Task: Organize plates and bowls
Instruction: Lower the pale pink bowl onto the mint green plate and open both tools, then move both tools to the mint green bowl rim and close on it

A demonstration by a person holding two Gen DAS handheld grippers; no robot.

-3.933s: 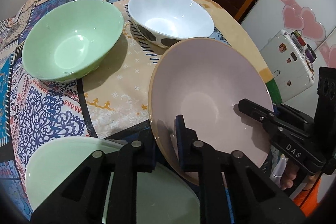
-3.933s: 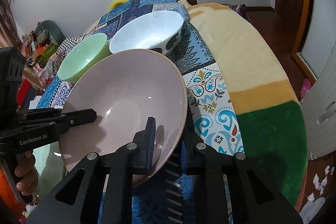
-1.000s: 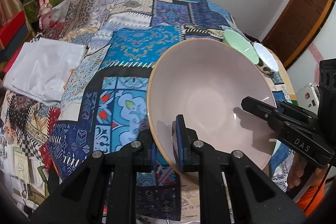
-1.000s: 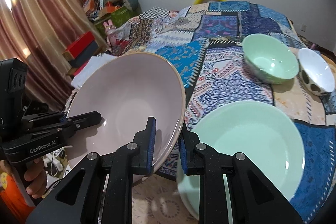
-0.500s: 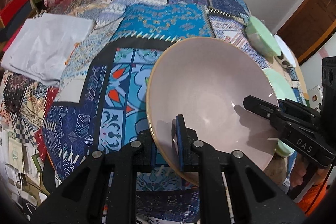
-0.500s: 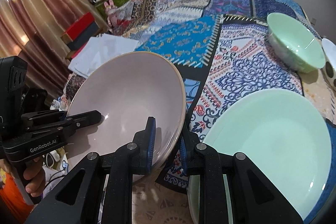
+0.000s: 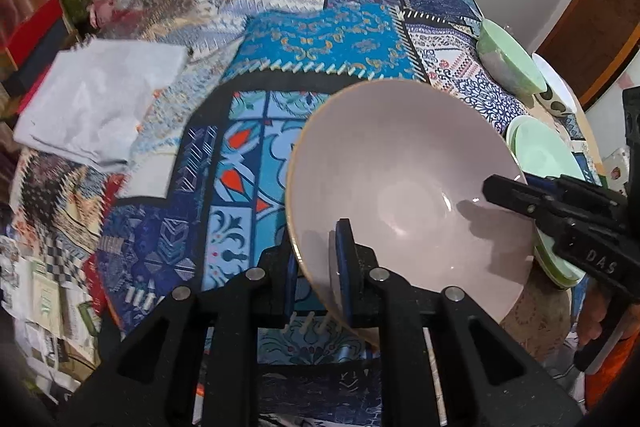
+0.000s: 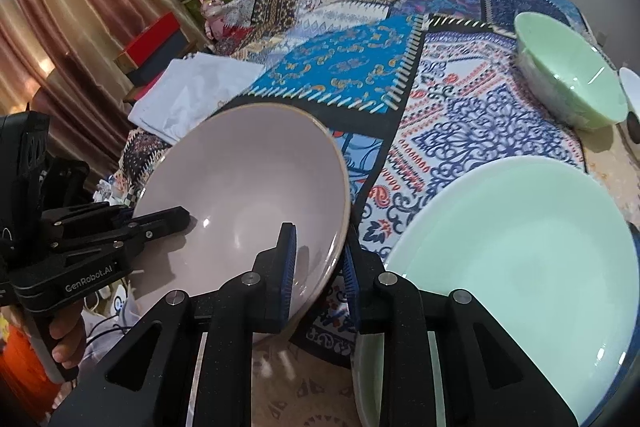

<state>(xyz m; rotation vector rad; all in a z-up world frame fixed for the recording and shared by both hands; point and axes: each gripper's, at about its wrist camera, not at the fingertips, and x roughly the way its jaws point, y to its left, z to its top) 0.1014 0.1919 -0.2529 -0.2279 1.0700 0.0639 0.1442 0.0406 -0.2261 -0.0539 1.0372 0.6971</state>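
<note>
A large pale pink bowl is held between both grippers, tilted, low over the patterned cloth. My left gripper is shut on its near rim; my right gripper is shut on the opposite rim of the pink bowl. Each gripper shows in the other's view, the right one and the left one. A large mint green plate lies on the table to the right; it also shows in the left wrist view. A mint green bowl and a white spotted bowl stand further back.
The round table carries a blue patchwork cloth. A folded white cloth lies near its left edge. Boxes and clutter stand beyond the table by a curtain. A wooden door is at the right.
Both grippers have carried the pink bowl away from the green and white bowls, to the left of the green plate, and lowered it toward the cloth.
</note>
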